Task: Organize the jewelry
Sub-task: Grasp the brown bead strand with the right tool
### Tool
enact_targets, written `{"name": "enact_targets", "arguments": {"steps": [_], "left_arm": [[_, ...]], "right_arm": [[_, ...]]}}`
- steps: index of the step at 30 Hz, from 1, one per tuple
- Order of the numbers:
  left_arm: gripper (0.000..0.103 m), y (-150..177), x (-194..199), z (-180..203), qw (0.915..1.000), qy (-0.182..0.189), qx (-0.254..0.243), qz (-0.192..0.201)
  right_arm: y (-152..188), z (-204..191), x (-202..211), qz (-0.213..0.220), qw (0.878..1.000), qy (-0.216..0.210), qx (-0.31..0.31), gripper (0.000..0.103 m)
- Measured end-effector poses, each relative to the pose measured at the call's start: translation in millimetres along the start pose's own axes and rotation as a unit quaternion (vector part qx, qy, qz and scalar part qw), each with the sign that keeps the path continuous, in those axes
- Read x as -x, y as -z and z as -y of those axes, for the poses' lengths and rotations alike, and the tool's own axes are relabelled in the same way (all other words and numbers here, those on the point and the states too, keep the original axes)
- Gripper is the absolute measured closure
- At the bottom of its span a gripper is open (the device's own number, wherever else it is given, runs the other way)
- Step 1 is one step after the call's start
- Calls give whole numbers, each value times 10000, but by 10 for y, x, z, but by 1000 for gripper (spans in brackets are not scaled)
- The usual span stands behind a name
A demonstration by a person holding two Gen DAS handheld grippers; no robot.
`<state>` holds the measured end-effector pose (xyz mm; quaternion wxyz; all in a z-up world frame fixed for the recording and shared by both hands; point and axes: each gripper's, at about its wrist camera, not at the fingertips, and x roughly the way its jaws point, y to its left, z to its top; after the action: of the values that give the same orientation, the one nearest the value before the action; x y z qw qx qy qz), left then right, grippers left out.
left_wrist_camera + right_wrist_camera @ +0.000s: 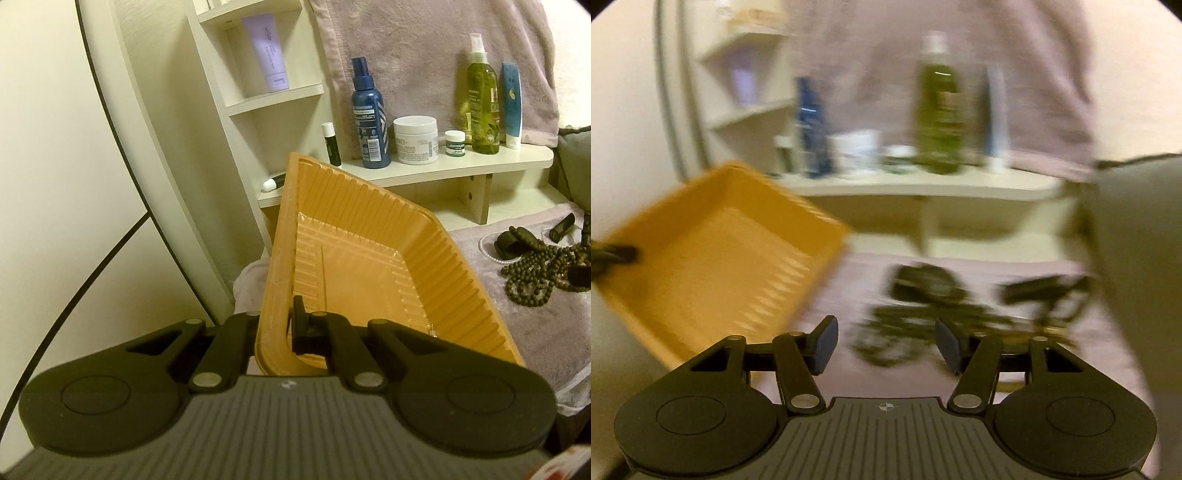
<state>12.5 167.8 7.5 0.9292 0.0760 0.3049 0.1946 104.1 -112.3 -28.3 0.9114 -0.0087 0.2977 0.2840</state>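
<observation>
My left gripper (275, 328) is shut on the near rim of an empty orange plastic tray (354, 258) and holds it tilted above the cloth. The tray also shows at the left of the right wrist view (716, 254), blurred. A pile of dark bead necklaces (535, 273), a pearl strand and small dark items lies on the mauve cloth to the tray's right. My right gripper (886, 341) is open and empty, just in front of the blurred jewelry pile (923, 325).
A cream shelf (461, 166) behind holds a blue spray bottle (369, 118), a white cream jar (415, 138), a small green jar, a green bottle (482, 99) and tubes. A side shelf unit holds a lilac tube (267, 55). A grey cushion (1137, 236) stands at right.
</observation>
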Motion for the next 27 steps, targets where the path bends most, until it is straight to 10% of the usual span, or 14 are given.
{"name": "enact_targets", "arguments": {"steps": [12,27], "left_arm": [[99,-2,-10,-11,10000,-2,-15,-7],[99,6,-14,9,10000,-28,-13,-10]], "right_arm": [[209,368,-270,-452,9974,555,-50,85],[214,427,-440,-595,9956,670,-255,96]]}}
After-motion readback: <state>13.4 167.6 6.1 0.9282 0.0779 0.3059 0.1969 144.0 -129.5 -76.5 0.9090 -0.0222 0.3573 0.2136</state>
